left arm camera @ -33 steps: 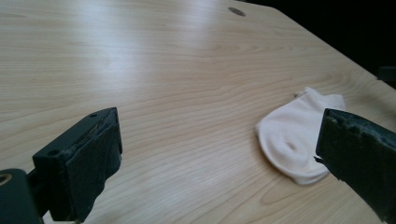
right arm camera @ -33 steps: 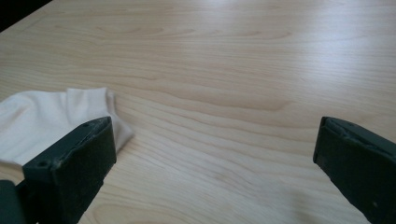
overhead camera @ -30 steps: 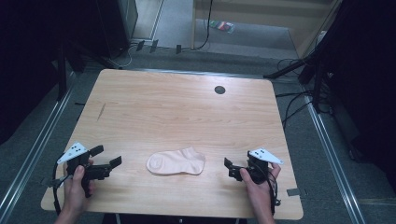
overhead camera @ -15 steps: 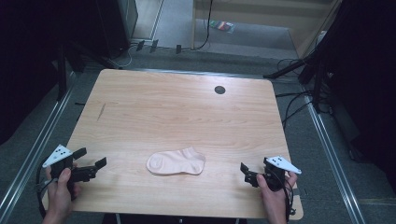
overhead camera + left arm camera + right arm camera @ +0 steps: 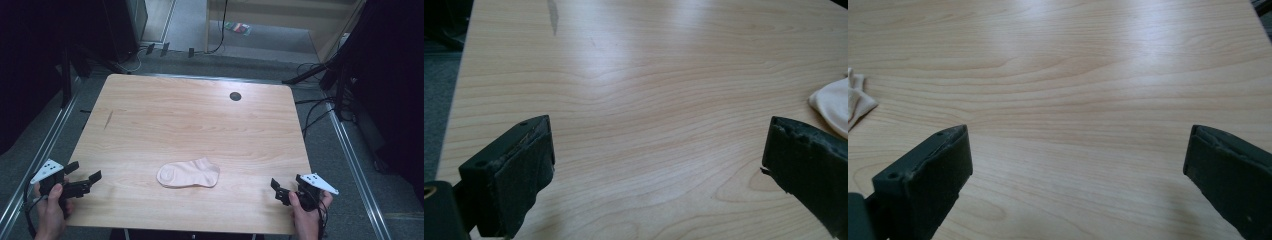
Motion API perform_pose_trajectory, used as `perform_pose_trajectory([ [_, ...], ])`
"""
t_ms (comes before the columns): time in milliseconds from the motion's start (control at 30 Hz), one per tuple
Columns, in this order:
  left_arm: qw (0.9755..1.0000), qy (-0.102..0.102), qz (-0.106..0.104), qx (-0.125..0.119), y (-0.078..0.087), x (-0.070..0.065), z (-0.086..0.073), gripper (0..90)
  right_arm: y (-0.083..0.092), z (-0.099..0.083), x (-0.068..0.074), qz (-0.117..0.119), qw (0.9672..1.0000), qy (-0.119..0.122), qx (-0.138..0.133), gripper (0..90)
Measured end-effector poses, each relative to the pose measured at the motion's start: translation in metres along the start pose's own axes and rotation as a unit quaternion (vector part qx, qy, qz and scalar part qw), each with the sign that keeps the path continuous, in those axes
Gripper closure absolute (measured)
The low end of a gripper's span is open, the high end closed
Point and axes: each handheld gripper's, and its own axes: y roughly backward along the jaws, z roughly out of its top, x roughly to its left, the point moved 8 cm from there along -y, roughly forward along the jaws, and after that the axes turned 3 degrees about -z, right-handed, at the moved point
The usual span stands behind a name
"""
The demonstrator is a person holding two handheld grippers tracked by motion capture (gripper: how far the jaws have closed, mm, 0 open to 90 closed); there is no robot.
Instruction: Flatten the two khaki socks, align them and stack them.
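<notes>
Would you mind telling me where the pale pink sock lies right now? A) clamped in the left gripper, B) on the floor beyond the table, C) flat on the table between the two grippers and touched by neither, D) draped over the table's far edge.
C: in the high view the sock lies flat on the wooden table, with the left gripper and the right gripper open and apart from it.
</notes>
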Motion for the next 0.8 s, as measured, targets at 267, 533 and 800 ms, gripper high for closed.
perform_pose_trajectory([
  [267, 0.9998, -0.018, 0.011, -0.002, 0.003, 0.004, 0.0, 0.5, 0.013, -0.005, -0.018, -0.015, 0.9999, -0.007, -0.003, 0.0],
  [533, 0.9998, -0.019, 0.011, -0.001, 0.0, 0.005, -0.001, 0.5, 0.018, -0.01, -0.025, -0.017, 0.9997, -0.015, -0.004, 0.0],
  [800, 0.9998, -0.018, 0.009, -0.001, -0.003, 0.005, -0.001, 0.5, 0.017, -0.01, -0.022, -0.016, 0.9999, -0.006, 0.0, 0.0],
])
